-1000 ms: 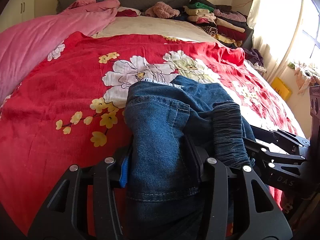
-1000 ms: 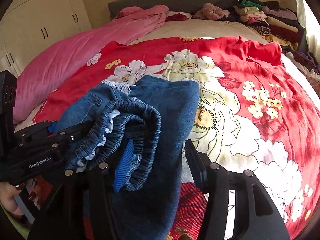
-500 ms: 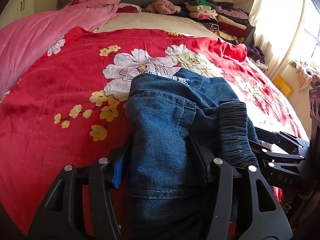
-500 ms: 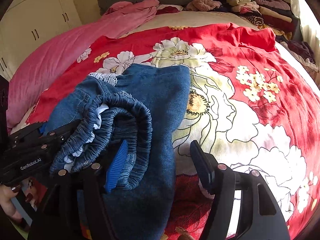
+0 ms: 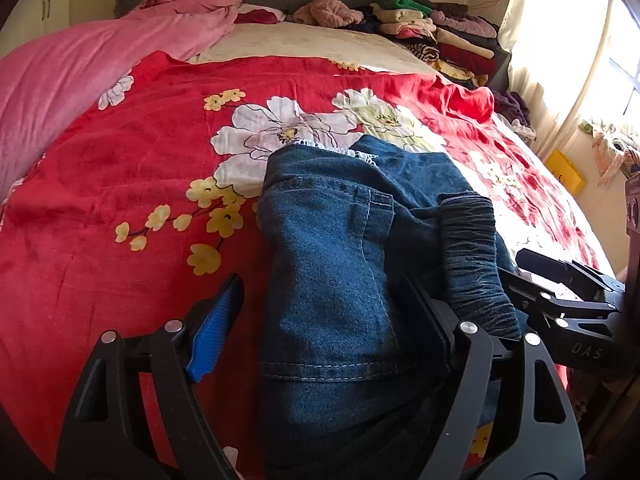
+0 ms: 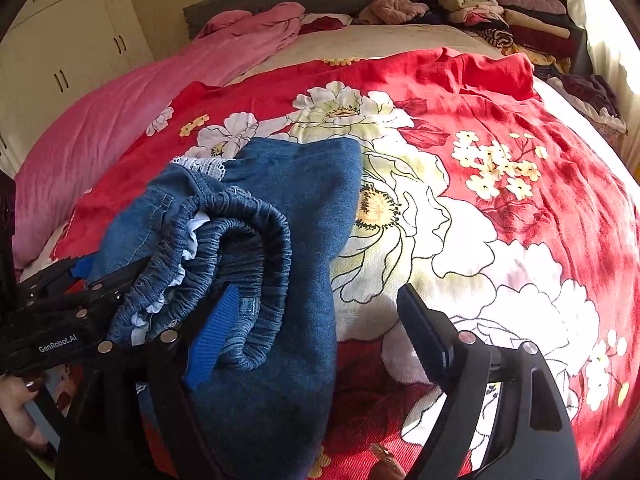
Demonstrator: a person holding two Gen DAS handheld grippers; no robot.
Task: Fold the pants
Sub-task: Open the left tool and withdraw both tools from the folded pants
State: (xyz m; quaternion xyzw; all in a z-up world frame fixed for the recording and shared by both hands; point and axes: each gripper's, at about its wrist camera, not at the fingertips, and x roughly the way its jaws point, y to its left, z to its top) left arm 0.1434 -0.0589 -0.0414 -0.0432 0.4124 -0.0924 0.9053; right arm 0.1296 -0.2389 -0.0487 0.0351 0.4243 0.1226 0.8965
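A: Pants (image 5: 332,280), blue denim, lie folded in a bundle on the red floral bedspread (image 5: 132,184), near edge of the bed. Elastic waistband (image 6: 240,248) sits doubled over on top, a strip of white lace trim (image 6: 200,166) at the far edge.

B: Left gripper (image 5: 320,312)?

A: Jaws opening. Blue-padded finger (image 5: 212,336) stands clear of the denim, bedspread showing in the gap. The other, black finger (image 5: 424,320) lies against the fabric on the far side. The bundle is between the fingers but not pinched: released.

B: Right gripper (image 6: 316,316)?

A: Jaws opening too. Its blue-padded finger (image 6: 212,336) rests against the waistband roll; the black finger (image 6: 424,332) is well apart, over the white flower print. Nothing clamped. Released.

B: Change against the earlier frames?

A: A second ago both pairs of fingers sat tight on the denim, the left one's blue pad almost buried in it. Half a second ago the right had begun to spread. Now both gaps are much wider. The pants keep the same spot and shape on the bedspread.

B: Surroundings?

A: Pink blanket (image 5: 80,72) on the left of the bed, stack of folded clothes (image 5: 440,36) at the headboard corner.
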